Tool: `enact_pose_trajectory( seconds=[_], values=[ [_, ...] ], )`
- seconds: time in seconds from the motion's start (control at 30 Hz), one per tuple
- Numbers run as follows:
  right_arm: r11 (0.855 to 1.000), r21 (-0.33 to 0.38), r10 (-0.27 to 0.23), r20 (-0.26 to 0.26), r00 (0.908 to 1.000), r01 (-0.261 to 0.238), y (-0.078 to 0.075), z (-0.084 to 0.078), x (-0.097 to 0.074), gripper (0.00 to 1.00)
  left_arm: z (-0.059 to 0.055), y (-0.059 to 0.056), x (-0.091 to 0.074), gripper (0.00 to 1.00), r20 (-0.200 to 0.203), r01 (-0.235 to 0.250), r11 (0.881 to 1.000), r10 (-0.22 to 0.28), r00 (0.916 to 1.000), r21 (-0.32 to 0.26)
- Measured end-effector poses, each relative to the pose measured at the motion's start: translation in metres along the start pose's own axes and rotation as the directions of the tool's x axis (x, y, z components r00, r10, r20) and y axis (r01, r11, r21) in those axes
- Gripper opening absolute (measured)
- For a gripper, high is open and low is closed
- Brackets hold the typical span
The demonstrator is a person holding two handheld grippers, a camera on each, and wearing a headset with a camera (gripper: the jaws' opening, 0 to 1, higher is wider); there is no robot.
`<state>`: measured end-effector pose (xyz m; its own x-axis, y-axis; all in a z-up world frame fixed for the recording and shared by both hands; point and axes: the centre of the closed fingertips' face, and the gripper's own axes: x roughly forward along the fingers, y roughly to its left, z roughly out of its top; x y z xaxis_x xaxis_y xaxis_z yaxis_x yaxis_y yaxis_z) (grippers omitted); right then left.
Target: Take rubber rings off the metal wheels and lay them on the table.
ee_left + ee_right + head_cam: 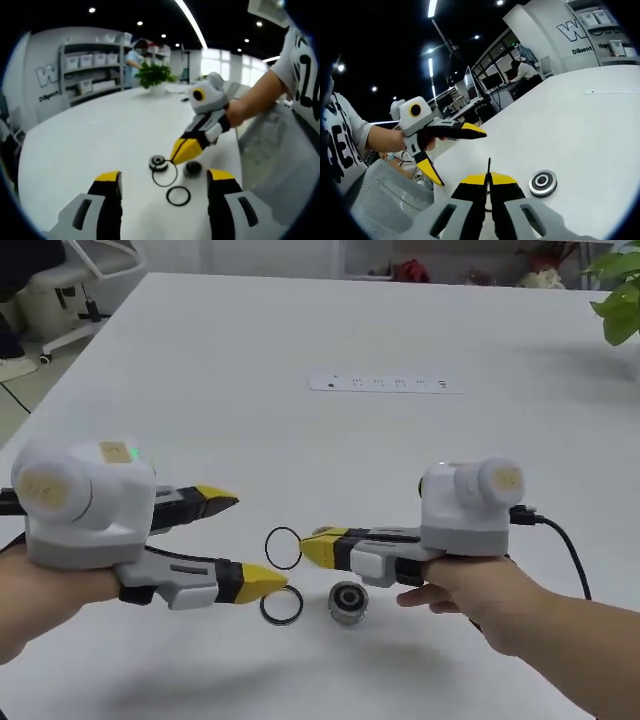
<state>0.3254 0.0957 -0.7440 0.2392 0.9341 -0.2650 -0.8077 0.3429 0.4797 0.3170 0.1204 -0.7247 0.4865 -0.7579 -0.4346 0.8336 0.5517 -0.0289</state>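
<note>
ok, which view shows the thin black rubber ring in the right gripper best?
Head view: the ring hangs as a full loop from the right gripper, jaws shut. Left gripper view shows it overlapping a metal wheel. Right gripper view: an edge-on sliver.

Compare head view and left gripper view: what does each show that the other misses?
Head view: a power strip far up the table and an office chair. Left gripper view: a second metal wheel behind the rubber ring in the right gripper, plus shelves. Both: that gripper's tongs shut on the ring, a loose ring and one wheel on the table.
</note>
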Motion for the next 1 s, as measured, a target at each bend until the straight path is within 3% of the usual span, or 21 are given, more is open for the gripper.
enact_pose_trajectory(
  seconds=[0.73,1.0],
  values=[
    [0.997,0.03,0.073,-0.106,0.9917,-0.07,0.019,-0.03,0.008,0.0,-0.013,-0.007,-0.011,0.72,-0.021,0.002,1.0,-0.002,0.9998,-0.001],
    [0.997,0.033,0.073,-0.139,0.9877,-0.069,0.018,-0.039,0.008,0.0,-0.017,-0.008,-0.012,0.72,-0.026,0.002,1.0,-0.003,0.9997,-0.007]
  ],
)
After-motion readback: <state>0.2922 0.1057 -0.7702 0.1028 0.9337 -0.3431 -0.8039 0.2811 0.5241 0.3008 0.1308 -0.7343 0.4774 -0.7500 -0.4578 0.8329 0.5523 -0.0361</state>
